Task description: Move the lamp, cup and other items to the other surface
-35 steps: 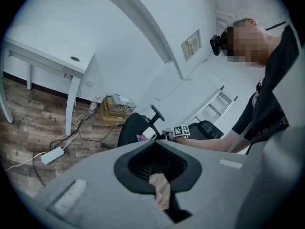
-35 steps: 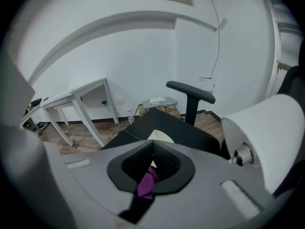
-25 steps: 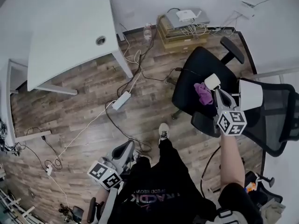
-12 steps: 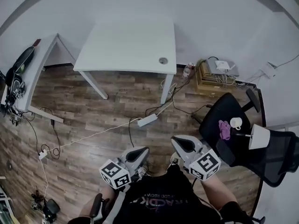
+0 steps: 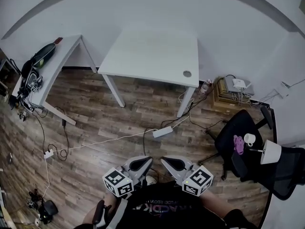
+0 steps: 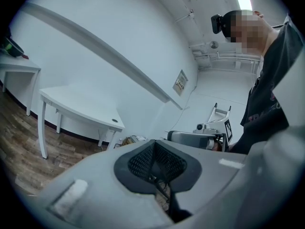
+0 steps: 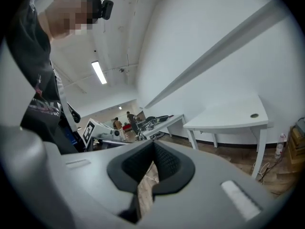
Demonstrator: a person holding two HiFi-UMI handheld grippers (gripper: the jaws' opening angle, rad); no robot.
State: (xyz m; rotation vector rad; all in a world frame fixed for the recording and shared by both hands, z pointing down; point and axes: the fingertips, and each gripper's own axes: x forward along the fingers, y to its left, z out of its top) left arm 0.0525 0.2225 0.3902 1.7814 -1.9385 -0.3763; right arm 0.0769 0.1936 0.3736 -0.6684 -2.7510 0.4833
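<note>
In the head view a black office chair [image 5: 233, 132] at the right carries a purple cloth [image 5: 238, 144], a white cup [image 5: 249, 139] and a lamp with a white shade [image 5: 270, 151]. A bare white table [image 5: 152, 56] stands against the wall ahead. My left gripper [image 5: 141, 162] and right gripper [image 5: 170, 162] sit side by side close to my body, well away from the chair and the table. Both are shut and hold nothing. The left gripper view shows its pads [image 6: 155, 161] pressed together, with the table [image 6: 76, 106] beyond. In the right gripper view the pads [image 7: 153, 163] also meet.
A second white table [image 5: 62, 56] at the left holds a dark bag and tangled cables. A power strip [image 5: 162, 131] and loose cords lie on the wood floor. Stacked boxes with a router [image 5: 233, 90] stand by the wall. Several people stand far off in the right gripper view.
The view has swung from the chair to the white table. My right gripper has come away from the chair and now sits beside the left one in front of my body.
</note>
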